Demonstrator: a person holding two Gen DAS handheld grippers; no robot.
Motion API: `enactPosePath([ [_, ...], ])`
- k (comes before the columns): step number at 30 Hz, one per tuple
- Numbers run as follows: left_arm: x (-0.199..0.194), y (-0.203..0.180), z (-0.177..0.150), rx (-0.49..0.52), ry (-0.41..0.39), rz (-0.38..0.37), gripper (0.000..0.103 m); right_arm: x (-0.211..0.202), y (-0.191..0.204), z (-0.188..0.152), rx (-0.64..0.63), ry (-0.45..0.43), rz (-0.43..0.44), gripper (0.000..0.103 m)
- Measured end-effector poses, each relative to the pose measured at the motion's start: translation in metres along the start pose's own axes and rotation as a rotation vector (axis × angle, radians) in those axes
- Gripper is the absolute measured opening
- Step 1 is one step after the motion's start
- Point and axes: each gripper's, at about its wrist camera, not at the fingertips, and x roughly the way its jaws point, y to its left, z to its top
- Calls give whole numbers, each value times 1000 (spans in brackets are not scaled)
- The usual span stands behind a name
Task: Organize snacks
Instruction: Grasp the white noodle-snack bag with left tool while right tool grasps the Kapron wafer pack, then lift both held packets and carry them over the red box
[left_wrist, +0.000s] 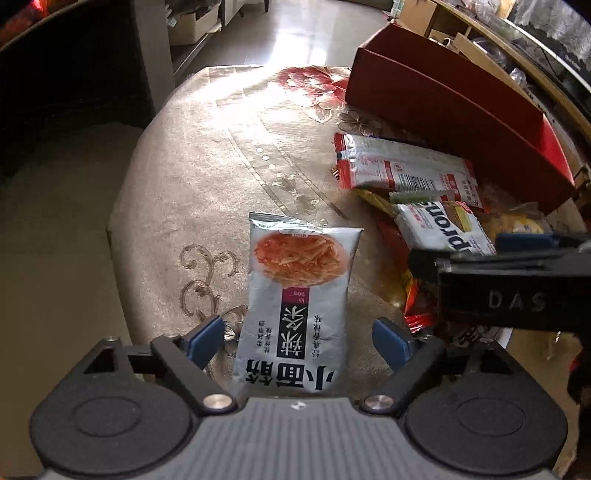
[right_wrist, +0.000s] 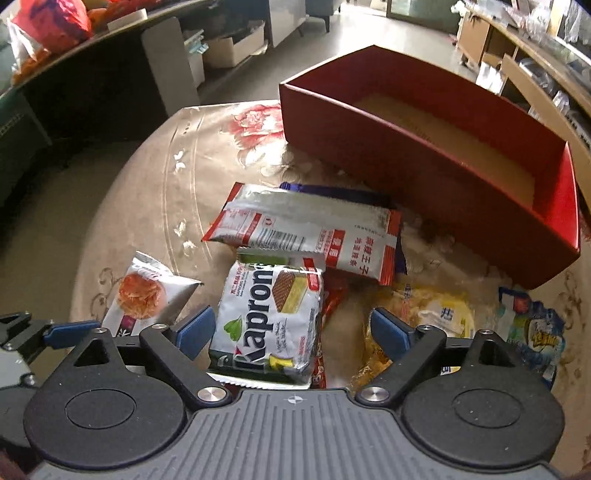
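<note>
A silver noodle-snack packet (left_wrist: 295, 295) lies on the cloth between the fingers of my left gripper (left_wrist: 295, 341), which is open with gaps on both sides. My right gripper (right_wrist: 291, 330) is open too, straddling a white Kaproni wafer pack (right_wrist: 269, 314) without the right pad touching it. That pack rests on a pile with a long silver-and-red packet (right_wrist: 295, 225), a yellow packet (right_wrist: 443, 314) and a blue packet (right_wrist: 532, 332). A red open box (right_wrist: 406, 162) stands behind the pile and looks empty. The silver packet (right_wrist: 147, 295) sits left of the pile.
The round table carries a beige floral cloth (left_wrist: 203, 166), bare on its left and far side. The right gripper's body (left_wrist: 498, 280) hangs close beside my left one. Dark counters, shelves and cardboard boxes ring the table across the floor.
</note>
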Motion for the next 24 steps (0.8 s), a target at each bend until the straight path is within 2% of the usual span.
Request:
enactPosePath([
  [3, -1, 4, -2, -7, 0, -12, 86, 3, 1, 0, -5, 19, -24, 90],
  [6, -3, 3, -5, 4, -3, -5, 84, -1, 3, -1, -23, 10, -9, 66],
  [8, -2, 4, -2, -11, -1, -6, 83, -1, 0, -2, -5, 18, 10, 66],
  [16, -4, 1, 1, -20, -13, 2, 62, -16, -19, -9, 23, -6, 34, 65],
  [20, -3, 3, 2, -30, -10, -4, 62, -25, -24, -13, 36, -26, 44, 65],
  [24, 3, -8, 4, 1, -20, 48, 68, -34, -27, -18, 47, -39, 56, 65],
])
